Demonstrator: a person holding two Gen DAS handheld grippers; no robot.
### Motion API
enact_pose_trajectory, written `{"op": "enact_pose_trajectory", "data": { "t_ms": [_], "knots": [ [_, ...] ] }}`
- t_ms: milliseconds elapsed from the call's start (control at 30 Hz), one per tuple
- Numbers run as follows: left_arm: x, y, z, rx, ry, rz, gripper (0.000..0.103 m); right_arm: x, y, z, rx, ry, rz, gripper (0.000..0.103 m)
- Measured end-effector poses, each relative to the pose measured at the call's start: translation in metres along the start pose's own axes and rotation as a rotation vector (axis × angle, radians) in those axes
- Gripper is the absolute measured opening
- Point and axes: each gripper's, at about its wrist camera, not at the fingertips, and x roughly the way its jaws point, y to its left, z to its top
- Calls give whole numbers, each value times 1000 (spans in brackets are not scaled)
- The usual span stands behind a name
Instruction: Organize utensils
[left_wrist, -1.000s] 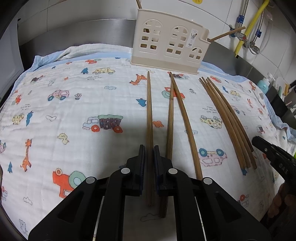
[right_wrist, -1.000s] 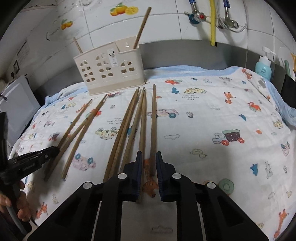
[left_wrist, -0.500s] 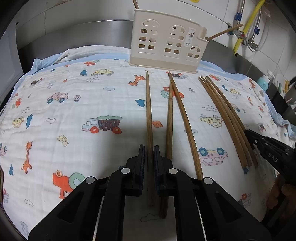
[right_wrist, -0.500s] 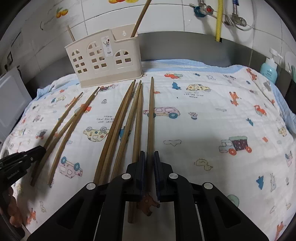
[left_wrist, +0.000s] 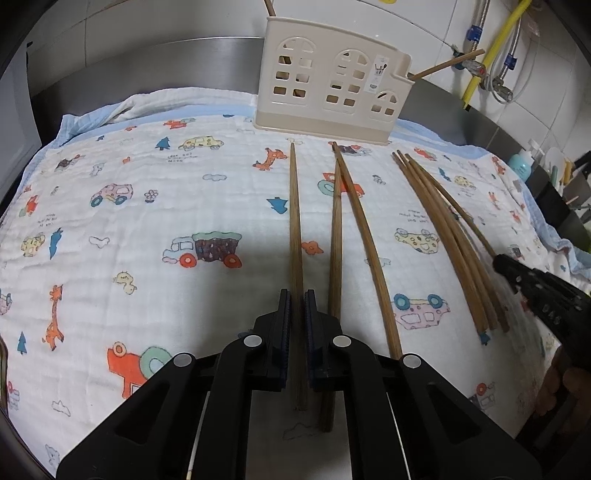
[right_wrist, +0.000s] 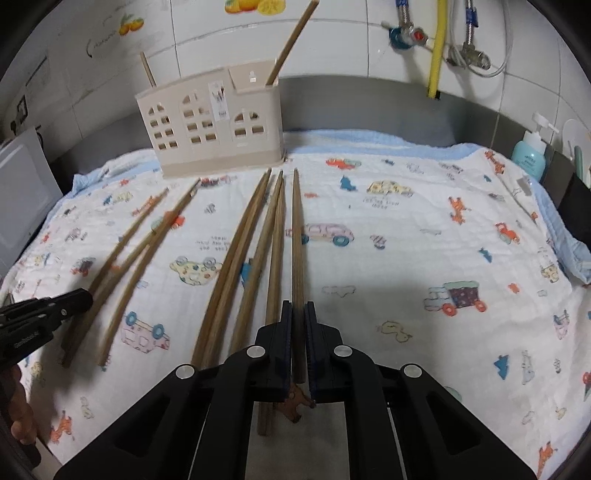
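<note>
Both grippers (left_wrist: 297, 295) (right_wrist: 298, 306) apparently pinch chopsticks (left_wrist: 295, 236) (right_wrist: 297, 240); contact obscured.

I see tabletop (left_wrist: 110, 85) with steel surface, covered by white quilted cloth (left_wrist: 147, 229), blue-edged, printed with cars, giraffes, trees. On cloth, far edge: beige utensil holder (left_wrist: 328, 85), upright. Nearer me: wooden chopsticks lying lengthwise, tips toward holder. Left group of three (left_wrist: 334, 236), one apart, two crossing near tips. Right group (right_wrist: 255, 254) bunched close, touching. Groups well apart.
</note>
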Motion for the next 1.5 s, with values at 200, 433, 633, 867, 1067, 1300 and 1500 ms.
{"op": "enact_pose_trajectory", "data": {
  "t_ms": [200,433,633,867,1067,1300,1500],
  "knots": [
    [-16,0,2,5,-36,-21,6,-38,4,17,-24,-106,7,6],
    [-45,-2,12,11,-118,-56,5,-78,12,45,-63,-222,32,6],
    [-61,-7,27,29,-196,-65,5,-95,14,69,-81,-267,73,6],
    [-70,-11,46,56,-233,-72,5,-108,15,103,-94,-291,146,6],
    [-78,-10,73,75,-247,-88,5,-121,18,142,-130,-299,196,6],
    [-89,-14,107,106,-277,-99,5,-136,24,188,-207,-321,166,6],
    [-100,-24,132,151,-314,-93,5,-123,26,225,-231,-277,163,6]
  ]
}}
